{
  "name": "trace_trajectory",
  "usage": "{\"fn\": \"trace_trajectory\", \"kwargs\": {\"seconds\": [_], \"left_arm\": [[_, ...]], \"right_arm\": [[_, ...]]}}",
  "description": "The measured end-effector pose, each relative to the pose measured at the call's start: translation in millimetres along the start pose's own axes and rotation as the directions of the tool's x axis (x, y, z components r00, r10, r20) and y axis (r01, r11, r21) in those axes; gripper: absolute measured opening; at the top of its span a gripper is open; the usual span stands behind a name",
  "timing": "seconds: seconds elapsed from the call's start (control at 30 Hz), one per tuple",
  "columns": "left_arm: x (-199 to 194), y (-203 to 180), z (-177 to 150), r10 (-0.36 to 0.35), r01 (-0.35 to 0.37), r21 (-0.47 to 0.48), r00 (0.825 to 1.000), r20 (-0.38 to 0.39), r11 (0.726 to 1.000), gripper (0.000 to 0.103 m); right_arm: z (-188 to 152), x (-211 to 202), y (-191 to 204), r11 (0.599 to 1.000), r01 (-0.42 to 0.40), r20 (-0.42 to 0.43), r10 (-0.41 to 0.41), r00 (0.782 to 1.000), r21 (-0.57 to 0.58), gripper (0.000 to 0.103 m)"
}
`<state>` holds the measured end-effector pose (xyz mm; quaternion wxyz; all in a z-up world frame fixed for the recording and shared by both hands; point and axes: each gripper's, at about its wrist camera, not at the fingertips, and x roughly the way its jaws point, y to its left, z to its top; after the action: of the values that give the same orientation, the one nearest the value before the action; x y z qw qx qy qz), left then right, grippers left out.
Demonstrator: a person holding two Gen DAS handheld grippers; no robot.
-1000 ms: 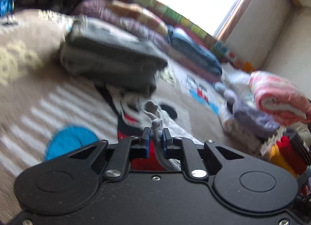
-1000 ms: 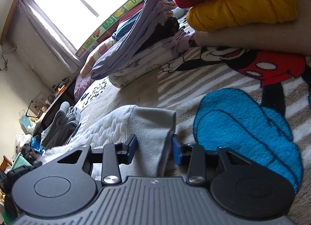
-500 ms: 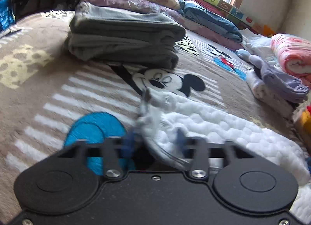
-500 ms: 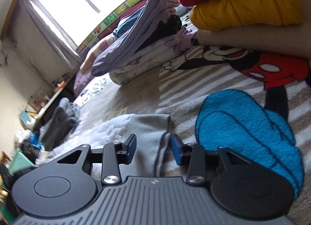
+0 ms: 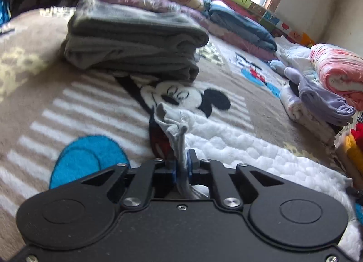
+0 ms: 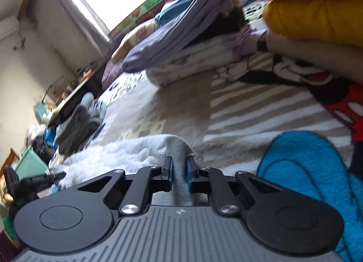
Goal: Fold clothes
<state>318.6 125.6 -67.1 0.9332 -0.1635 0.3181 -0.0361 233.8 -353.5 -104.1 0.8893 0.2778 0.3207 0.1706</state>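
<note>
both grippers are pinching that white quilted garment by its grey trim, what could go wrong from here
1. The left gripper holds only a thin bunched strip of grey trim of the white quilted garment, so it may slip out when lifted.
2. The right gripper also grips a narrow grey edge; uneven pulling could skew the fold.
3. The folded grey stack lies close ahead, and a swinging garment might knock it.

Quilted white garment [image 5: 249, 155] with smooth grey ribbed cuff [image 6: 179, 160]; fuzzy plush Mickey Mouse blanket [image 5: 95, 107]; matt black plastic left gripper [image 5: 181, 169].
</note>
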Motion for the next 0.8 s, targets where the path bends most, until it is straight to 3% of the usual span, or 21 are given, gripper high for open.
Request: {"fn": "trace_trajectory", "kwargs": {"seconds": [0.1, 0.17, 0.27, 0.3, 0.33, 0.4, 0.6, 0.7, 0.8], "left_arm": [[-1, -1, 1, 0.013, -0.013, 0.008, 1.0, 0.028, 1.0, 0.007], [5, -2, 0, 0.04, -0.04, 0.008, 0.999, -0.007, 0.999, 0.012], [5, -2, 1, 0.063, -0.063, -0.002, 0.998, -0.032, 0.998, 0.032], [0, -1, 2, 0.06, -0.06, -0.013, 0.998, -0.024, 0.998, 0.044], [-7, 1, 3, 0.052, -0.052, -0.029, 0.999, -0.009, 0.998, 0.049], [-24, 2, 3, 0.046, -0.045, -0.049, 0.999, 0.021, 0.998, 0.049], [-81, -8, -19, 0.047, -0.042, -0.061, 0.996, 0.082, 0.997, 0.049], [-105, -13, -39, 0.036, -0.029, -0.085, 0.996, 0.078, 0.996, 0.05], [-131, -13, -64, 0.027, -0.016, -0.136, 0.997, 0.077, 0.991, 0.052]], "right_arm": [[2, -5, -5, 1.0, 0.025, 0.031, -0.025, 0.999, 0.019, 0.013], [0, -2, -7, 0.999, 0.049, 0.027, -0.049, 0.998, 0.023, 0.013], [-4, 5, -10, 0.996, 0.078, 0.003, -0.078, 0.997, 0.033, 0.015], [-3, 1, -8, 0.996, 0.08, 0.014, -0.081, 0.997, 0.033, 0.022], [-2, -4, -7, 0.996, 0.082, 0.026, -0.083, 0.996, 0.032, 0.032], [-2, -15, -1, 0.995, 0.102, 0.057, -0.102, 0.993, 0.014, 0.041], [-22, -66, 26, 0.99, 0.134, 0.151, -0.128, 0.98, -0.033, 0.041], [-45, -90, 27, 0.992, 0.115, 0.174, -0.123, 0.977, 0.055, 0.042], [-75, -112, 21, 0.979, 0.09, 0.179, -0.123, 0.976, 0.181, 0.05]]}}
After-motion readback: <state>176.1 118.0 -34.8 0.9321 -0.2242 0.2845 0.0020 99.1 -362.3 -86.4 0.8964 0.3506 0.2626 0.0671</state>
